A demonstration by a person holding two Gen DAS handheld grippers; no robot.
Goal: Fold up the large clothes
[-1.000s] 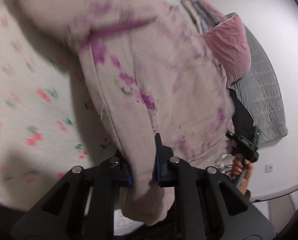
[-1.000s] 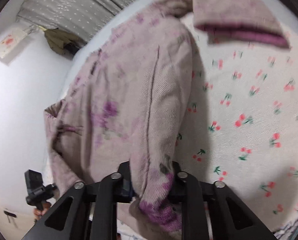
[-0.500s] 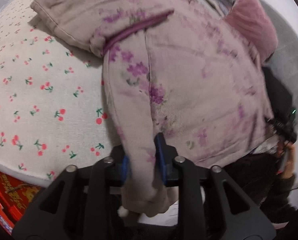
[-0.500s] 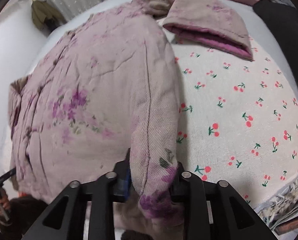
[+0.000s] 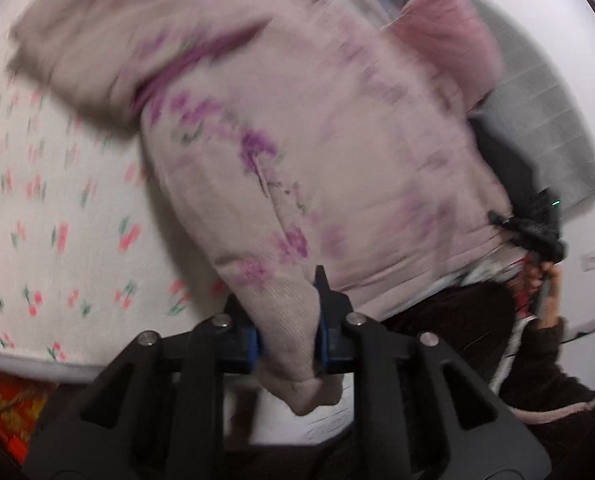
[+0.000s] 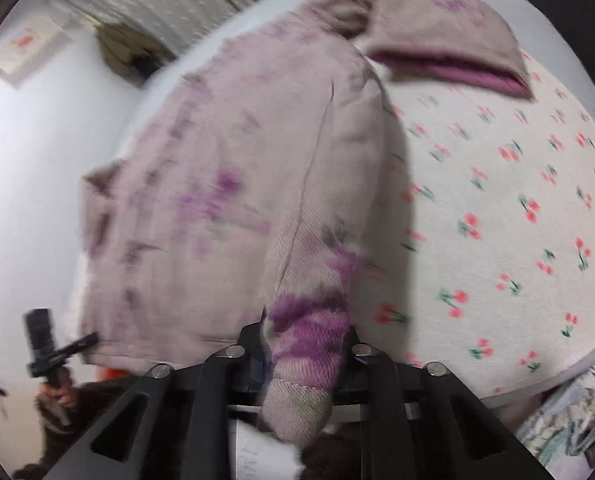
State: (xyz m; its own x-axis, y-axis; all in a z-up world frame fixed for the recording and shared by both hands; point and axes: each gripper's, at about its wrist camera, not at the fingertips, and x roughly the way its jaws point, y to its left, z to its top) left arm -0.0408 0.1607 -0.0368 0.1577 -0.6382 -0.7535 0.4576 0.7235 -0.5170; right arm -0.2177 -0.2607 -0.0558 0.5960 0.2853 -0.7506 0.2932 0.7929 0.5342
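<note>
The fold looks barely begun: the padded floral jacket (image 5: 317,128) lies spread across the cherry-print bedsheet (image 5: 57,208), its sleeve toward 11 o'clock, no crease set, all folds left. Both grippers point steeply down. The left gripper (image 5: 287,344) has its jaws closing on the hem corner at 6 o'clock; the right gripper (image 6: 309,344), jaws closing too, pinches the other corner.

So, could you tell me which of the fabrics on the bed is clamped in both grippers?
The pale floral jacket: its corners sit in the closing left gripper and right gripper, unlike the pink pillow.
</note>
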